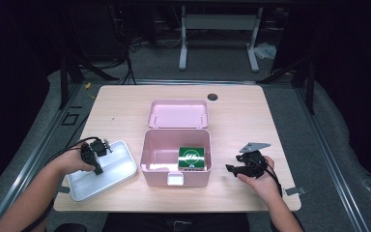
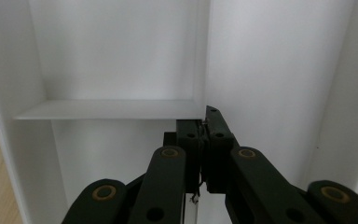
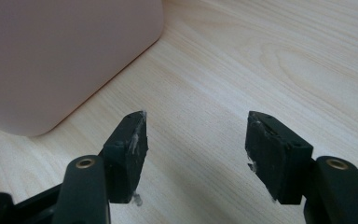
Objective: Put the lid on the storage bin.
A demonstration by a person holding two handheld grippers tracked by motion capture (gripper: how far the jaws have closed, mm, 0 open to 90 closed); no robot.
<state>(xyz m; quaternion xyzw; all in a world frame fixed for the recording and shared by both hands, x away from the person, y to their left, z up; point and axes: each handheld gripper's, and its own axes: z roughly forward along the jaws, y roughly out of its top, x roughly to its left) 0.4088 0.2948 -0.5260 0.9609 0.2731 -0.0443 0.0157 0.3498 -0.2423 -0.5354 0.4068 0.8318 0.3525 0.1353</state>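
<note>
A white divided tray (image 1: 118,171) lies at the table's front left. My left gripper (image 1: 98,170) reaches into it, pointing down. In the left gripper view its jaws (image 2: 205,140) are shut, pad against pad, right where the tray's (image 2: 112,60) inner dividers meet. Whether they pinch the thin divider wall is unclear. A pink box (image 1: 147,159) stands open at the table's middle with its lid (image 1: 178,113) folded back. A green carton (image 1: 191,157) lies inside it at the right. My right gripper (image 1: 230,167) rests low to the right of the box, open and with nothing between its jaws (image 3: 196,140).
The pink box's rounded corner (image 3: 51,56) is close to the right gripper's left jaw. Bare wooden tabletop (image 1: 241,121) stretches to the right and behind the box. A dark round grommet (image 1: 212,96) sits near the far edge.
</note>
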